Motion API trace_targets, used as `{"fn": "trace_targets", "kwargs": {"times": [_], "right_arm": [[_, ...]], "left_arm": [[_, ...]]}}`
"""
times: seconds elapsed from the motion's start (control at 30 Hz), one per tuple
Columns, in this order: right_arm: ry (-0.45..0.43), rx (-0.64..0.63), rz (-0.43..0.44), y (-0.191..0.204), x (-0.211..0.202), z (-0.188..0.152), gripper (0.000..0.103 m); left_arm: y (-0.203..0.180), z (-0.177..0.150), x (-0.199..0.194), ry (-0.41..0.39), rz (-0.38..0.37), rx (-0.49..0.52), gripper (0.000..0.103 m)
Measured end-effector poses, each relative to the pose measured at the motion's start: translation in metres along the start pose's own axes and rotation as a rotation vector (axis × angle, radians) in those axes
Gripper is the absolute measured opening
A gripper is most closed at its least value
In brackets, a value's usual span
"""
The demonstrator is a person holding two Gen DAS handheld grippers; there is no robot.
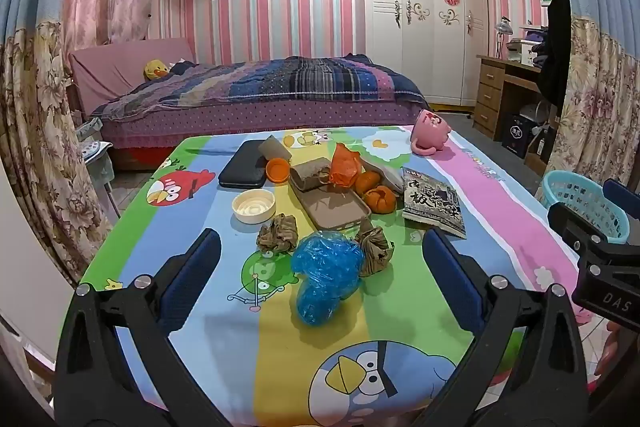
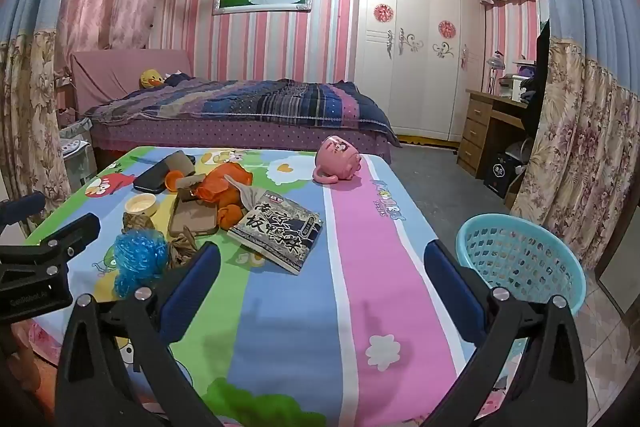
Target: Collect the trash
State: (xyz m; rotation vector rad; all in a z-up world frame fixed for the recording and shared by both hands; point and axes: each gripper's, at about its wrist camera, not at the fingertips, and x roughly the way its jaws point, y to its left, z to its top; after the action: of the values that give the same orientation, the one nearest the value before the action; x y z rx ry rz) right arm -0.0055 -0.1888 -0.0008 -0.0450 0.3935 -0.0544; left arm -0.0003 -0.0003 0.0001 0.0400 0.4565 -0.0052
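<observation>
1. Left wrist view, foreground: the left hand-held gripper (image 1: pixel 320 259) is shown with its jaws spread to their widest, and nothing is gripped. A crumpled blue plastic bag (image 1: pixel 326 275) is seen between the two blue pads on the tabletop (image 1: pixel 420 311), touched by neither.
2. Left wrist view, centre: two brown crumpled wrappers (image 1: pixel 277 233) are seen just beside the blue bag, one to its left and one to its right. Behind them a brown tray (image 1: pixel 332 205), a white lid (image 1: pixel 253 205), an orange lid (image 1: pixel 277 169), an orange plastic bag (image 1: pixel 345 165) and tangerine peels (image 1: pixel 378 197) are clustered. A black case (image 1: pixel 245 163) is placed at the upper left of the cluster.
3. Left wrist view, right side: a printed snack packet (image 1: pixel 434 201) is shown right of the peels, and a pink mug (image 1: pixel 430 131) is tipped on its side at the far edge. The right hand-held gripper (image 1: pixel 592 211) is visible at the right border, in front of a turquoise basket (image 1: pixel 588 201).
4. Right wrist view: the right hand-held gripper is likewise shown fully open and empty, above bare cloth. The basket is seen at the lower right, beyond the tabletop edge. The trash cluster is located in the left half of the frame.
</observation>
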Motion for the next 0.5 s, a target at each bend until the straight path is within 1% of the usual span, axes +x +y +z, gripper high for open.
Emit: {"fn": "trace_targets", "kwargs": {"times": [0.27,0.4,0.5], "right_arm": [[0.0,0.002,0.0,-0.0012,-0.0011,0.0004,0.099],[0.001,0.001,-0.001,-0.0013,-0.0015,0.0007,0.099],[0.002,0.001,0.0,-0.0015,-0.0016,0.0005,0.099]], "left_arm": [[-0.0015,-0.0002,0.0,0.002,0.004,-0.005,0.098],[-0.0003,0.0022,-0.0062,0.001,0.004,-0.009,0.098],[0.0012,0.0004,-0.0019,0.003,0.002,-0.014,0.098]]}}
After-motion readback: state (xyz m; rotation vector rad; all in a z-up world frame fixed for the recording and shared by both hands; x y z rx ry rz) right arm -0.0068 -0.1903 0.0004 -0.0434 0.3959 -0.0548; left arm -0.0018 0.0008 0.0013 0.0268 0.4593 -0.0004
